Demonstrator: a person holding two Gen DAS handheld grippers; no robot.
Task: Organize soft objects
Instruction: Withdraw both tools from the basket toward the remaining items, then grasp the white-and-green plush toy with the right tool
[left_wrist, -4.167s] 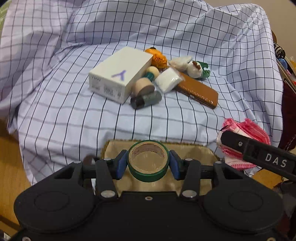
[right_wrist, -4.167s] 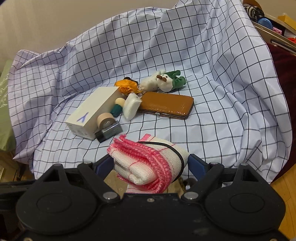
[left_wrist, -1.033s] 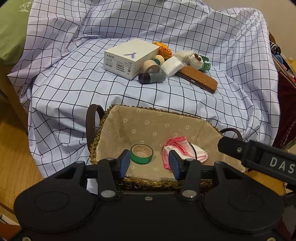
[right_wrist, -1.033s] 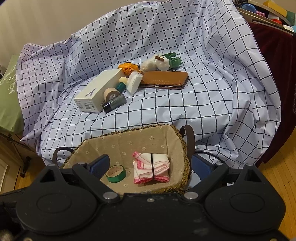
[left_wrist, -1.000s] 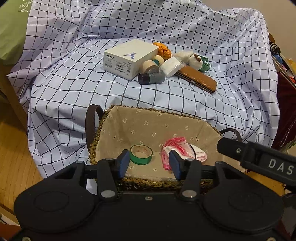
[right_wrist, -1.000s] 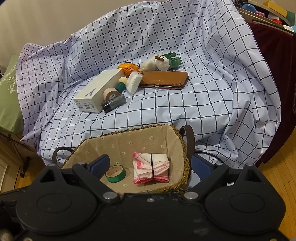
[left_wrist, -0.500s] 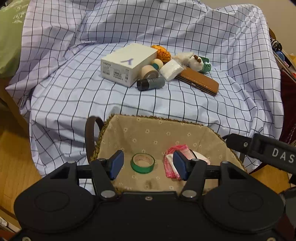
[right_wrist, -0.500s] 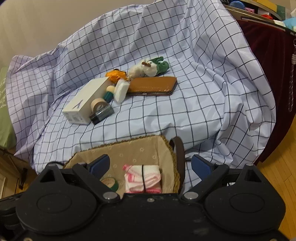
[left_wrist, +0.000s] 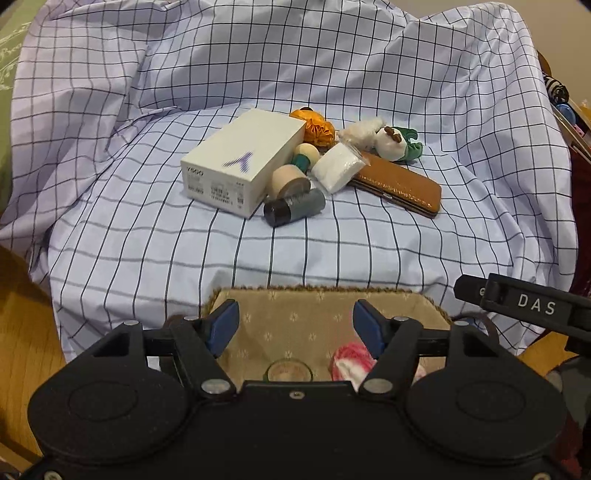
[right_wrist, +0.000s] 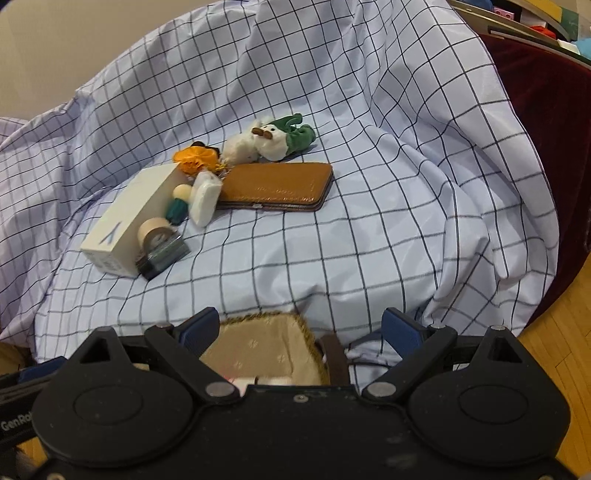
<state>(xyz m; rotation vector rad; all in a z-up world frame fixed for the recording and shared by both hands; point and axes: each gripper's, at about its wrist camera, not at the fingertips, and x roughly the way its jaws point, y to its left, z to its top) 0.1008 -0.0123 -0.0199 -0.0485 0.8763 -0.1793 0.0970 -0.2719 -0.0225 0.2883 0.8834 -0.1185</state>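
Hovering position: both my claws hang over the basket (left_wrist: 325, 310) at the lower centre of each frame.
Left claw: my left gripper (left_wrist: 295, 325) has jaws opening, blue pads well apart, nothing between them; only basket lining shows in the gap.
Right claw: my right gripper (right_wrist: 301, 328) has jaws spread wide and grips nothing; the basket's right rim and dark handle (right_wrist: 334, 358) lie in the gap.
Basket contents: in the left wrist view, a pink and white cloth (left_wrist: 351, 363) sits at lower right of centre, partly behind my right-hand finger; a tape roll (left_wrist: 290, 371) sits just left of it, half hidden by the claw body.
Cover: a checked sheet (left_wrist: 332, 66) fills the upper frame, draped and creased.
Cluster location: centre of the frame, well apart from the basket.
Soft items in cluster: a white and green plush toy (left_wrist: 391, 142) at upper right of the cluster; an orange fabric piece (left_wrist: 317, 127) behind the box; a white packet (left_wrist: 338, 168) leaning on the wallet.
Hard items in cluster: a white box (left_wrist: 240, 162) at left; a brown wallet (left_wrist: 402, 182) at right; a beige roll (left_wrist: 288, 181) and a grey cylinder (left_wrist: 295, 208) touching the box front; a small green and cream object (left_wrist: 304, 157) between box and packet.
Other gripper: part of my right tool, marked DAS, enters the left wrist view at right edge.
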